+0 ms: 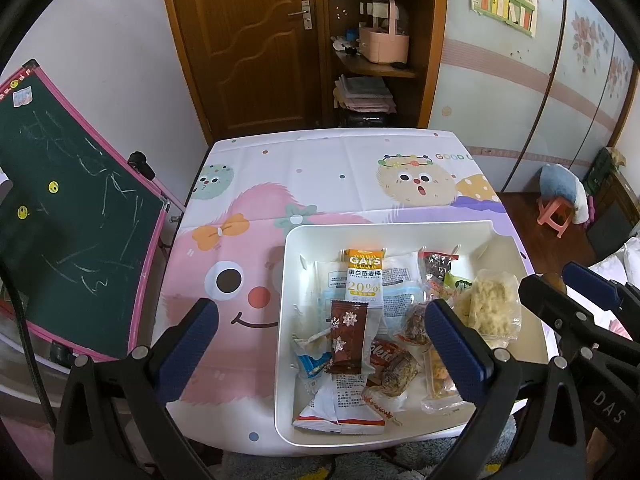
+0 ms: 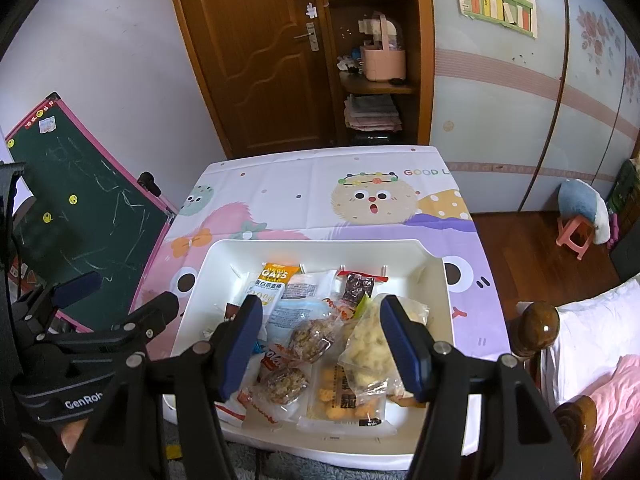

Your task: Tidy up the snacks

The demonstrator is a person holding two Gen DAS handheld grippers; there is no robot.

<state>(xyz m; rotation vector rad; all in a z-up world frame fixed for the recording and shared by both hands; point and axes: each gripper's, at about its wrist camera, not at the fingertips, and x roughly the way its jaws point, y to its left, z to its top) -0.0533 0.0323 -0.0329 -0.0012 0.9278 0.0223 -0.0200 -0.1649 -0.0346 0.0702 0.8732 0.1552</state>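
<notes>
Table [image 1: 320,184] with cartoon cloth, nothing loose on it that I can see; every snack in view sits in the white bin [image 1: 282,320] at the near right edge. So the task looks mostly done, or possibly not begun if the sorting is meant to happen out of the bin; from here I'd judge gathered-in-bin, with tidying at most left. Contents are a jumbled pile, not rows. Biggest: pale puffed-rice pack [image 1: 490,304] at the bin's right side, then blue-white pouch [image 2: 294,314] mid-bin, oat bar [image 1: 363,276] lying over it near the far wall, brown bar [image 1: 347,330] on the left half, fried-bites pack [image 2: 346,396] near front, two round grain cakes [image 2: 310,334], small red-dark pack [image 2: 358,288] at back. My left gripper [image 1: 320,340] hovers above the bin's left wall, jaws wide apart, holding nothing. My right gripper [image 2: 322,346] hangs over the bin middle, jaws likewise spread, empty; the puffed-rice pack shows between its fingers but how far below is hard to tell through the fisheye.
</notes>
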